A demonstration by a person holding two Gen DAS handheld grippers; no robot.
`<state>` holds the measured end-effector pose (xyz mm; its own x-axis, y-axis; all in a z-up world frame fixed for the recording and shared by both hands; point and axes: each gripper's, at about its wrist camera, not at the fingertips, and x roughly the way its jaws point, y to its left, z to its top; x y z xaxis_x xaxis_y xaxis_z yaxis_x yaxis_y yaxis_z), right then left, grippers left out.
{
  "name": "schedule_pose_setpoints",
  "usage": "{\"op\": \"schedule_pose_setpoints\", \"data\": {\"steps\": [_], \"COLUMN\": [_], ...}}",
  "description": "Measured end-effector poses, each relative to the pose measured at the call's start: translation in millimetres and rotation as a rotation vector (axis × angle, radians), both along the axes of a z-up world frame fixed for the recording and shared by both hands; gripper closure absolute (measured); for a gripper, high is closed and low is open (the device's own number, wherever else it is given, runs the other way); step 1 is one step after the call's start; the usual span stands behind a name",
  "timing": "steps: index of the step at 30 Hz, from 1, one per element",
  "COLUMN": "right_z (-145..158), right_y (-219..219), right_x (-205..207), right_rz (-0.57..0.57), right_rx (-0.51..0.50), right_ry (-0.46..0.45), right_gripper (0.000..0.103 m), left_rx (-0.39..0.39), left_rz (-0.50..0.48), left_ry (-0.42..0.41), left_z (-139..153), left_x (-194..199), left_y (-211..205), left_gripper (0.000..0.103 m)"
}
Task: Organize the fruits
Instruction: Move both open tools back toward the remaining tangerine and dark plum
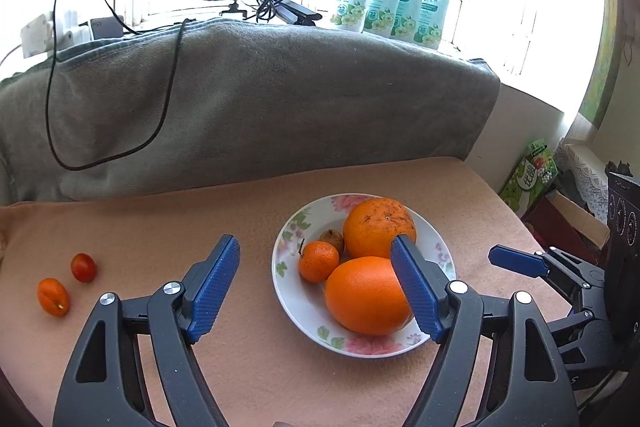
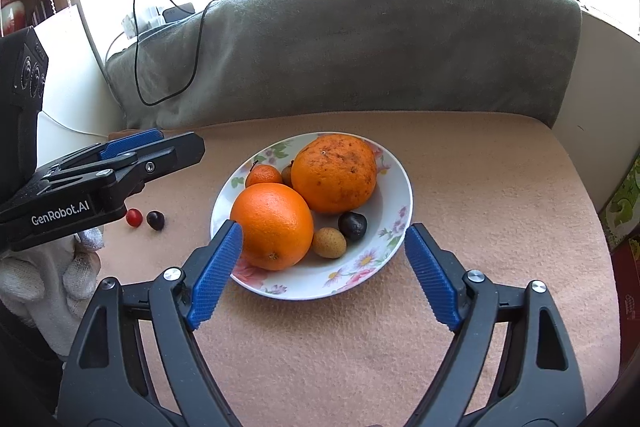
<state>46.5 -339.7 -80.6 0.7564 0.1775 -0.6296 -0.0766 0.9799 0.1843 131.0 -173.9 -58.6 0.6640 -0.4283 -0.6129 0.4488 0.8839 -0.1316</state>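
On the floral plate (image 2: 394,223) sit two oranges (image 2: 334,173), a mandarin (image 2: 263,175).

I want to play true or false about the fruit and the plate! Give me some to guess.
1. Two big oranges lie in the flowered white plate. True.
2. The plate sits on a green cloth. False: on a peach-coloured cloth.
3. Small fruits lie on the cloth outside the plate. True.
4. The right tool squeezes an orange. False: its jaws stand open, holding nothing.
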Motion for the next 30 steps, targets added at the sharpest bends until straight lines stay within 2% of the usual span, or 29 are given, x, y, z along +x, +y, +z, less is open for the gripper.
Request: {"op": "schedule_pose_setpoints", "data": {"steps": [11, 30], "right_z": [11.6, 22.7], "right_y": [13.8, 60.1], "right_x": [-8.9, -16.6], "right_rz": [0.001, 0.070], "right_rx": [-0.008, -0.022], "right_ry": [-0.013, -0.031], "right_gripper": [0.012, 0.012], "left_rx": [0.010, 0.000], "left_rz": [0.042, 0.121], "left_ry": [-0.010, -0.029], "left_z": [4.4, 8.8], "left_x": [-14.9, -33.9], "left_y": [27.5, 83.8], "left_gripper": [0.025, 0.025]}}
